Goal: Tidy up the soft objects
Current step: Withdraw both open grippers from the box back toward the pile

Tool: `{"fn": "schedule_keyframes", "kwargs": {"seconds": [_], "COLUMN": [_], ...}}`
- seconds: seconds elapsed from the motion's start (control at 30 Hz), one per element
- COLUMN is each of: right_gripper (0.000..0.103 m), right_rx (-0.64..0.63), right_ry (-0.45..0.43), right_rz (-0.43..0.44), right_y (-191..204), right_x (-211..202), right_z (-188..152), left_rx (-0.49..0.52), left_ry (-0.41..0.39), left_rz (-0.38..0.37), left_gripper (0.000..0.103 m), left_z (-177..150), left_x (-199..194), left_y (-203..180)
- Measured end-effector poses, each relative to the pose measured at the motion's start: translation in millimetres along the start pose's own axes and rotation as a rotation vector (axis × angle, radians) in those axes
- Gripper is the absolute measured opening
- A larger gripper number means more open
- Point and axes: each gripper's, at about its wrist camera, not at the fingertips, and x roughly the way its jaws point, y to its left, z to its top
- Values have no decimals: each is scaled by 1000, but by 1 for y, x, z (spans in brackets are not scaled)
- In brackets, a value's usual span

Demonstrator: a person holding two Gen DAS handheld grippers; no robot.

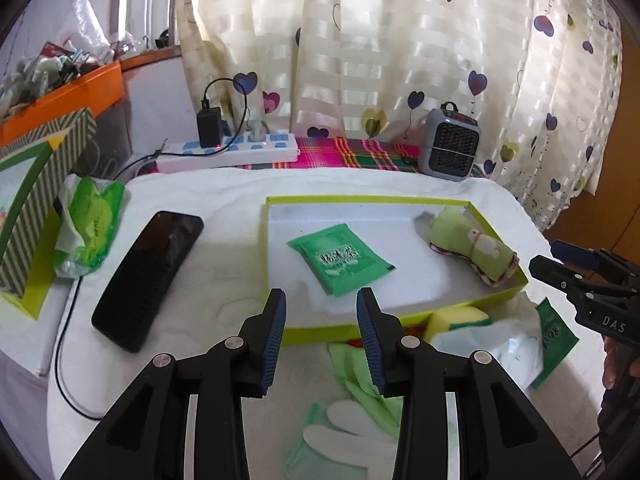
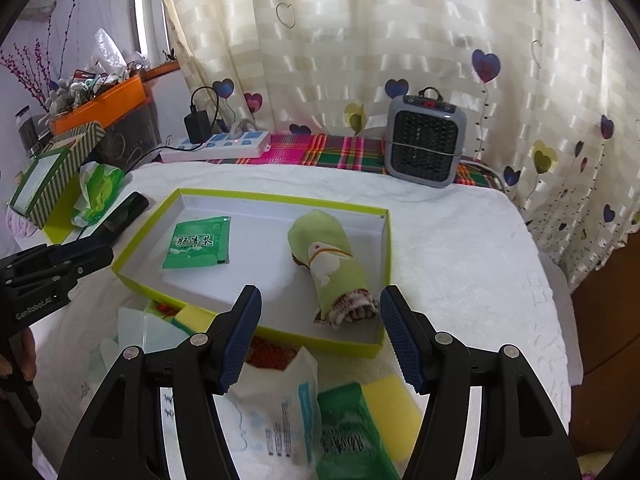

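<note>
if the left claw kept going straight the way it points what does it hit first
Probably the green sachet lying in the tray; the left claw is open and empty, though depth is unclear and it might clip the tray's near wall first.

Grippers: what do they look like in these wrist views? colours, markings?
Both are matte black plastic two-finger units with silver pivot pins and cut-out linkage arms. The left gripper and right gripper carry ribbed dark-blue pads on the fingers. From the side, white lettering shows: "GenRobot.AI" on the left body, "DAS" on the right. No cables or sleeves visible.

Daylit heart-print curtain (image 1: pixel 400 40) behind white-covered table (image 2: pixel 460 248).
</note>
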Motion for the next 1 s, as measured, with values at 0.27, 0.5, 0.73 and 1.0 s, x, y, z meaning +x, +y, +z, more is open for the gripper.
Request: {"fn": "schedule_keyframes", "kwargs": {"seconds": [0.27,0.5,0.73,1.0], "right_gripper": [63,63,63,63], "right_rx": [27,35,63,113], "right_ry": [-44,-100,-130,-121], "right_rz": [7,-11,-47,-75], "right_y": [-3,-7,-15,-30], "right_x": [-20,-39,-55,-66], "right_z": [-15,-33,-56,-83], "left_rx": [23,-5,-48,-111], "left_ry": [-18,-16,-11,48], "left_rz": [2,-52,-123,-180], "left_gripper": [36,36,36,36], "left_z": [-13,-28,-48,-76], "left_x": [-16,-26,-37,-38], "left_y": [-7,-1,17,40]}}
